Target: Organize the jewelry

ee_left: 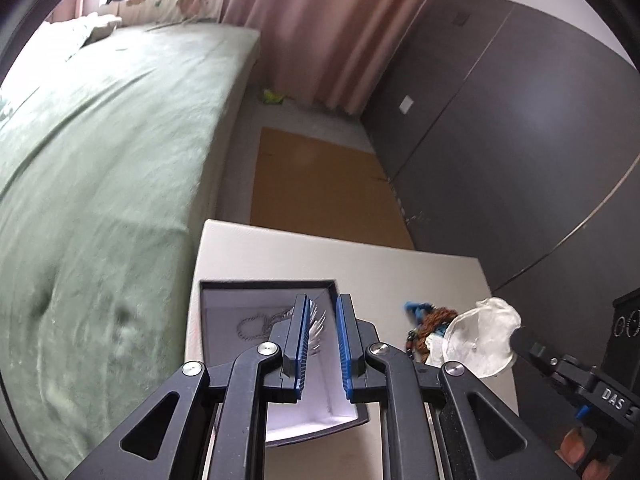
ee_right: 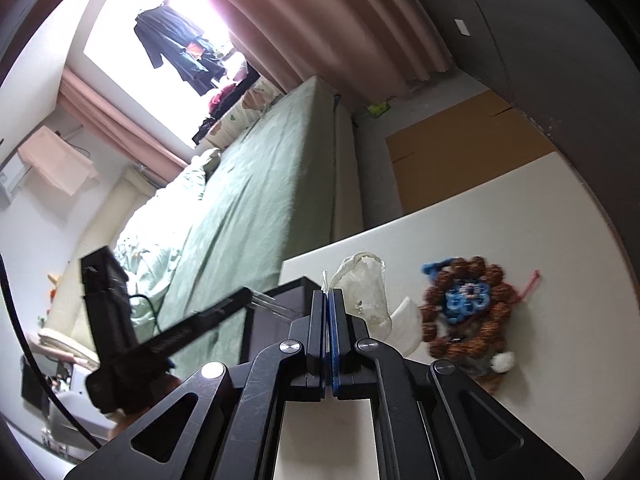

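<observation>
My left gripper (ee_left: 322, 340), jaws slightly apart around nothing, hangs over the black-rimmed jewelry box (ee_left: 224, 286) at the table's (ee_left: 360, 264) left edge; a chain necklace (ee_left: 256, 324) lies inside. My right gripper (ee_right: 329, 320) is clamped together, empty.

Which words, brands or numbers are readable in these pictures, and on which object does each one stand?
"DAS": white letters on the black body of the right gripper, at the lower right edge of the left wrist view; it may be cut off.
No other text is readable in either view.
</observation>
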Tool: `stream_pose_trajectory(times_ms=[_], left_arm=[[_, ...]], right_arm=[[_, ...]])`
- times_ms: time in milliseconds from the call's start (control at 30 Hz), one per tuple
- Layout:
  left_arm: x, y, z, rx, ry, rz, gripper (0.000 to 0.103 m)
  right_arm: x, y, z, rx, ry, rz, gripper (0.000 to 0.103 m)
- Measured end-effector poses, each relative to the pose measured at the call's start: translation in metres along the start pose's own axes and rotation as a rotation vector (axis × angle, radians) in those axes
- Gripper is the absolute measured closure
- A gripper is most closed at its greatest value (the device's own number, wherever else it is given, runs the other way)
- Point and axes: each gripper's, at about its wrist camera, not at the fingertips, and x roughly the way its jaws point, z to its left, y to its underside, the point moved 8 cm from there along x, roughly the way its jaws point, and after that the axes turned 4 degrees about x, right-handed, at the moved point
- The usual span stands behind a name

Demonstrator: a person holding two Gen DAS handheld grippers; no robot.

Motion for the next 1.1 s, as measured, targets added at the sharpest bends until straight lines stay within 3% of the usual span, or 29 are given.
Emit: stream_pose_trajectory(times_ms=[100, 133, 233, 267, 400, 533, 733, 900, 967, 1033, 1100], left_arm=[[-0.010, -0.002, 0.005, -0.008, 0.011, -0.009, 0.085], [-0.016, -0.004, 0.008, -0.012, 0.010, -0.015, 0.077], [-0.033, -0.008, 0.020, -0.034, 0.004, -0.056, 0.038], [-0.040, -0.011, 0.025, -0.039, -0.001, -0.077, 0.032], [-0.063, -0.020, 0.046, -0.088, -0.001, -0.129, 0.027], [-0.084, -0.027, 0.071, -0.147, -0.014, -0.182, 0.013], [-0.095, -0.032, 0.093, -0.234, -0.008, -0.217, 0.011], [-0.092, -0.032, 0.090, -0.228, -0.005, -0.211, 0.011], [-0.091, -0.032, 0.088, -0.217, -0.010, -0.208, 0.011], [-0.091, -0.032, 0.085, -0.206, -0.006, -0.209, 0.011], [-0.091, -0.032, 0.083, -0.199, -0.003, -0.209, 0.011]], right_arm=[[0.008, 0.004, 0.015, -0.014, -0.023, -0.002, 0.099], [0.010, 0.005, 0.019, -0.021, -0.029, -0.003, 0.099], [0.016, 0.006, 0.035, -0.047, -0.053, -0.009, 0.099], [0.018, 0.005, 0.042, -0.056, -0.062, -0.011, 0.099], [0.031, 0.007, 0.067, -0.089, -0.082, -0.003, 0.099], [0.049, 0.013, 0.079, -0.113, -0.082, 0.028, 0.099], [0.082, 0.020, 0.073, -0.129, -0.050, 0.082, 0.099], [0.109, 0.027, 0.054, -0.061, -0.070, 0.149, 0.098], [0.115, 0.032, 0.046, -0.038, -0.047, 0.196, 0.090], [0.110, 0.032, 0.042, -0.033, -0.031, 0.192, 0.065], [0.100, 0.028, 0.039, -0.027, -0.037, 0.159, 0.045]])
